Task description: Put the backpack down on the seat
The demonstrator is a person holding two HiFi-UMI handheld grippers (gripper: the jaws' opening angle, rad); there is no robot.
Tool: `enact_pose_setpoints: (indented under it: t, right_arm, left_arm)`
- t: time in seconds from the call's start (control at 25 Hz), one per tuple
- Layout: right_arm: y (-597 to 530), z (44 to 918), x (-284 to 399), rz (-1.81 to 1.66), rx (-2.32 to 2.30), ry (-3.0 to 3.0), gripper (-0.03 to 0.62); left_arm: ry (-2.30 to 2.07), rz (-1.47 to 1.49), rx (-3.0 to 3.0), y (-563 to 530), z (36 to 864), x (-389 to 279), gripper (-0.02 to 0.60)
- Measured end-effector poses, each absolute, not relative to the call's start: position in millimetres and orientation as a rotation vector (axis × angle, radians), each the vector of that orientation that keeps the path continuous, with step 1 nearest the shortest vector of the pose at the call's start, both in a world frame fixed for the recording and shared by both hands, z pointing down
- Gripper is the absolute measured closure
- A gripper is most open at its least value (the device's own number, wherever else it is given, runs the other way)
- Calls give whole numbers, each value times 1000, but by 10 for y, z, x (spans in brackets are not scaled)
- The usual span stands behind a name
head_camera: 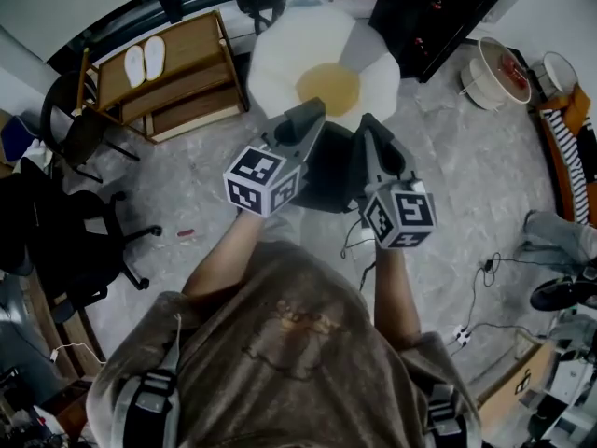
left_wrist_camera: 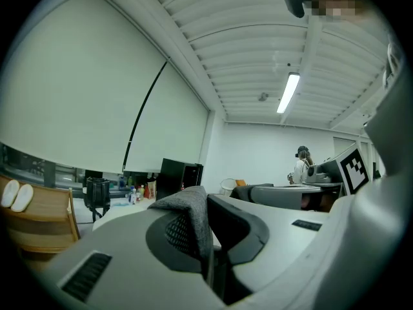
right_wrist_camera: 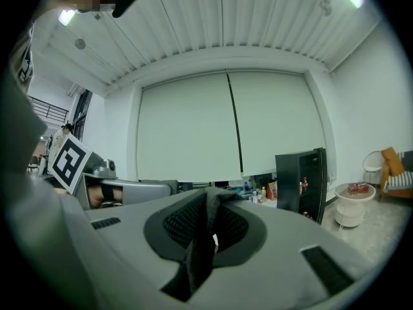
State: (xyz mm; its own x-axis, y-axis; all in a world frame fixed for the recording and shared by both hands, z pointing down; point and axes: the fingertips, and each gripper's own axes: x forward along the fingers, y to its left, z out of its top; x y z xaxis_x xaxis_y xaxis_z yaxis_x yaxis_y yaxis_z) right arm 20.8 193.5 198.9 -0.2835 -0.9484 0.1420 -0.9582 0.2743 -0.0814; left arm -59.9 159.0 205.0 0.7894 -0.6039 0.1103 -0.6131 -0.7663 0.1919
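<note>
Left gripper: jaws pressed together on fold of grey strap, firm pinch as I read it. Right gripper: likewise clamped, on second strap. Dark backpack hangs between my two grippers at near edge of seat, a white petal cushion with yellow centre; contact with seat I cannot tell. Wooden rack left of seat. Black cabinet right of seat.
</note>
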Motion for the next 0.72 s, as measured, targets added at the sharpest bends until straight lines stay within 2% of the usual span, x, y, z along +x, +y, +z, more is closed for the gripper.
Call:
enact_pose_setpoints:
  t: [0.72]
  right_arm:
    - [21,2196,857,306,1890,-2438,563]
  left_arm:
    - [-886,124,2737,-340,2280,43,552]
